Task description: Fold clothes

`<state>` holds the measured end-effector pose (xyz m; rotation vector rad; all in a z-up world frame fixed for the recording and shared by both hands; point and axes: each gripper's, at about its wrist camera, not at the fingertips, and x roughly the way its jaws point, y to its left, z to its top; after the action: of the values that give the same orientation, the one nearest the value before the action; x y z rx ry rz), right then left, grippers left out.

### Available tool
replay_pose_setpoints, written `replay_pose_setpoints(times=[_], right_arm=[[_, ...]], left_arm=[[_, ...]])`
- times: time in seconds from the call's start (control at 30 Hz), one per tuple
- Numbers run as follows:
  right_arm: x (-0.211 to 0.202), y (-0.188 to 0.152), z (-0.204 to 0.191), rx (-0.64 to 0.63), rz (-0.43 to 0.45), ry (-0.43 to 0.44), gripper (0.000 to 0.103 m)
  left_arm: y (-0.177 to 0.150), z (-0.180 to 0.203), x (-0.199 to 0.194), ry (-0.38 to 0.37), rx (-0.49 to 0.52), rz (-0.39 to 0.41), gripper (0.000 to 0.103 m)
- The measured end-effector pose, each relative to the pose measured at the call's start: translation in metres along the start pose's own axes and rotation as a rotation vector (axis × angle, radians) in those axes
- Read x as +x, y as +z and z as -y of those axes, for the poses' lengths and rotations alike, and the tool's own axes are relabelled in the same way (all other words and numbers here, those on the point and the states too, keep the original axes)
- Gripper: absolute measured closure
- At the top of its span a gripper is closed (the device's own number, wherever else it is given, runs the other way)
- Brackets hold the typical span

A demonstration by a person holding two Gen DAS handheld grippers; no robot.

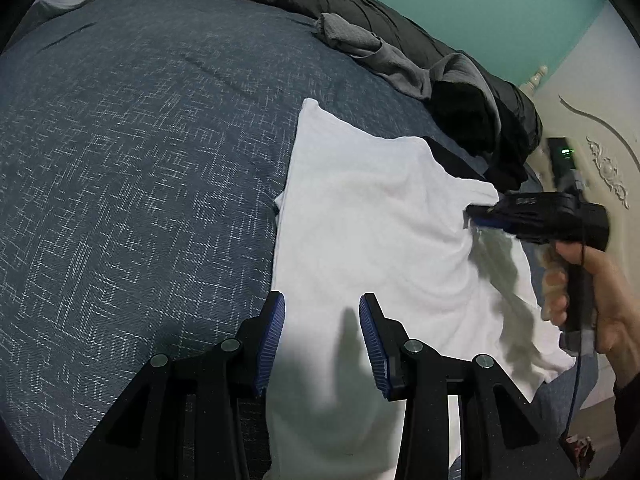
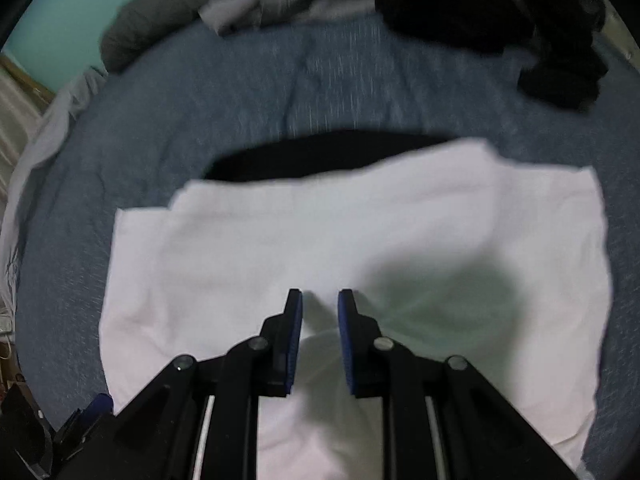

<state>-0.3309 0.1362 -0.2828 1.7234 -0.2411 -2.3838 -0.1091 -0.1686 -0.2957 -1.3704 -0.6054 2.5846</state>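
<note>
- White shirt (image 1: 360, 216) lies mid-frame on my patterned blue bedspread (image 1: 140, 160).
- Left gripper (image 1: 322, 312) spread wide over its lower edge.
- Right gripper (image 2: 320, 300), only narrowly parted, has shirt cloth bunched between its pads.

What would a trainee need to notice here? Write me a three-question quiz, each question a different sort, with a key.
1. True or false: the left gripper is shut on the white garment.
2. Multiple choice: the white garment lies on A) a wooden table, B) a blue bedspread, C) a tiled floor.
3. Fill in: seen from the left wrist, the pile of grey and black clothes lies at the ___ edge of the bed, beyond the white garment.

Key: 1 false, its jaws stand apart above the cloth; 2 B; 3 far.
</note>
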Motion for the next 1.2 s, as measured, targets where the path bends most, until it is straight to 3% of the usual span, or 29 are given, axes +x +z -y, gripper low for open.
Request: replay_pose_setpoints(times=[0.2,0.4,0.47,0.63,0.7,0.77,0.83,0.87,1.1,1.2], right_arm=[[0.016,0.015,0.004,-0.006,0.058,0.020,0.086],[0.004,0.032,0.014,-0.015,0.138,0.022,0.084],[-0.001,0.036,0.018,-0.011,0.158,0.028,0.057],[0.013,0.041,0.010,-0.089,0.110,0.000,0.055],[0.022,0.036,0.007,-0.106,0.072,-0.043,0.059],[0.025,0.034,0.004,-0.135,0.082,-0.088,0.082],[0.027,0.034,0.001,-0.151,0.090,-0.088,0.098],[0.028,0.035,-0.001,-0.159,0.093,-0.087,0.101],[0.015,0.046,-0.006,-0.169,0.209,-0.104,0.102],[0.018,0.051,-0.003,-0.158,0.208,-0.095,0.102]], left_arm=[[0.001,-0.004,-0.001,0.001,-0.009,0.002,0.061],[0.001,-0.006,0.001,0.010,-0.010,0.002,0.060],[0.002,-0.007,0.001,0.009,-0.012,0.003,0.060],[0.001,-0.004,0.001,0.007,-0.001,0.005,0.060],[0.001,-0.005,0.002,0.011,-0.002,0.000,0.060],[0.001,-0.007,0.004,0.013,-0.006,-0.002,0.060],[0.001,-0.007,0.004,0.014,-0.006,-0.001,0.060],[0.002,-0.008,0.003,0.014,-0.006,0.001,0.060],[0.003,-0.009,0.006,0.018,-0.010,-0.002,0.060],[0.003,-0.009,0.006,0.020,-0.008,-0.001,0.060]])
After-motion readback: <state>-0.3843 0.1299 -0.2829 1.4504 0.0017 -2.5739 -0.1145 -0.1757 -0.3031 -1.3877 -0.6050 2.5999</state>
